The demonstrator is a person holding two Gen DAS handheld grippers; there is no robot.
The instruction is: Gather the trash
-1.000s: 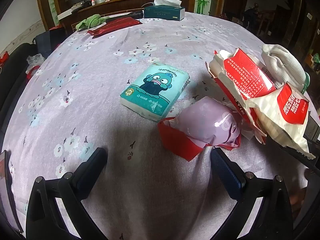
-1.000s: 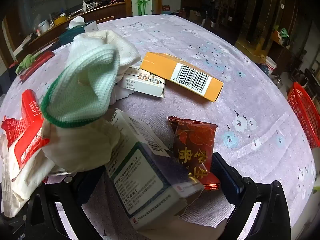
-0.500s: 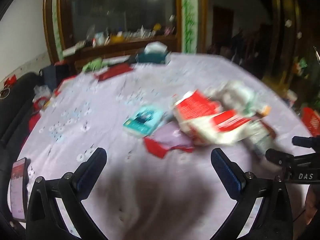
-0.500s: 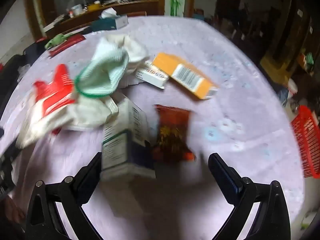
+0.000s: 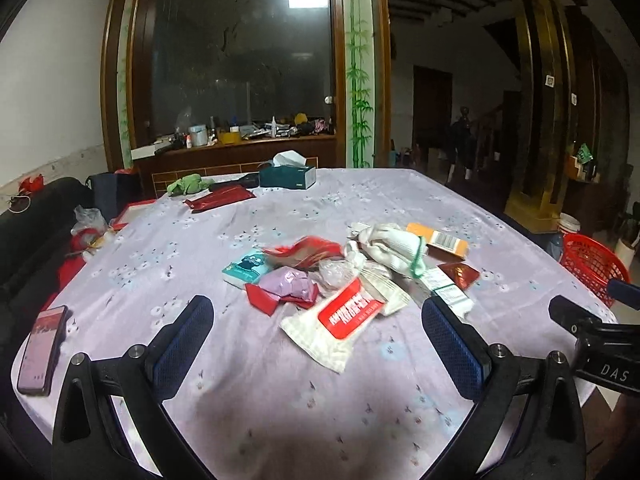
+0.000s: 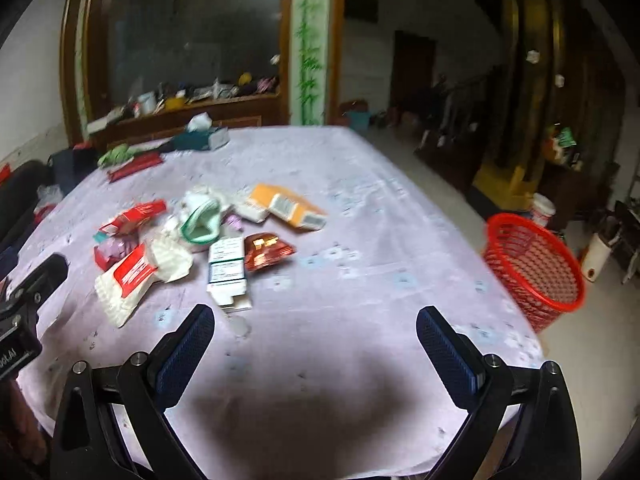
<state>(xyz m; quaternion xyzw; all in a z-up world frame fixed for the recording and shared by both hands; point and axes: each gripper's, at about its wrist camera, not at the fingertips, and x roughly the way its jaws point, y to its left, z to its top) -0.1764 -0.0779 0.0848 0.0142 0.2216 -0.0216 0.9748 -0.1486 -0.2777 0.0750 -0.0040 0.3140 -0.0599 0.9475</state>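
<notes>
A pile of trash lies mid-table: a white and red wrapper [image 5: 340, 318] [image 6: 128, 276], a purple and red wrapper [image 5: 288, 286], a teal tissue pack [image 5: 246, 266], a white sock with green trim [image 5: 394, 248] [image 6: 202, 222], an orange box [image 5: 440, 238] [image 6: 288, 206], a white medicine box [image 6: 226, 268] and a red snack packet [image 6: 266, 250]. My left gripper [image 5: 318, 320] hangs open over the near table, short of the pile. Equally open and holding nothing, my right gripper [image 6: 316, 328] sits back from the pile. A red mesh basket [image 6: 534, 264] [image 5: 592, 262] stands beside the table on the right.
A phone [image 5: 42, 344] lies at the table's left edge. A tissue box [image 5: 288, 174], a green cloth [image 5: 186, 185] and a red packet [image 5: 220, 198] sit at the far end. Dark seats line the left side. The lavender tablecloth [image 6: 360, 184] covers the table.
Both grippers have pulled back and up from the pile; the trash now looks small and farther away. The medicine box that sat between the right fingers now lies on the table.
</notes>
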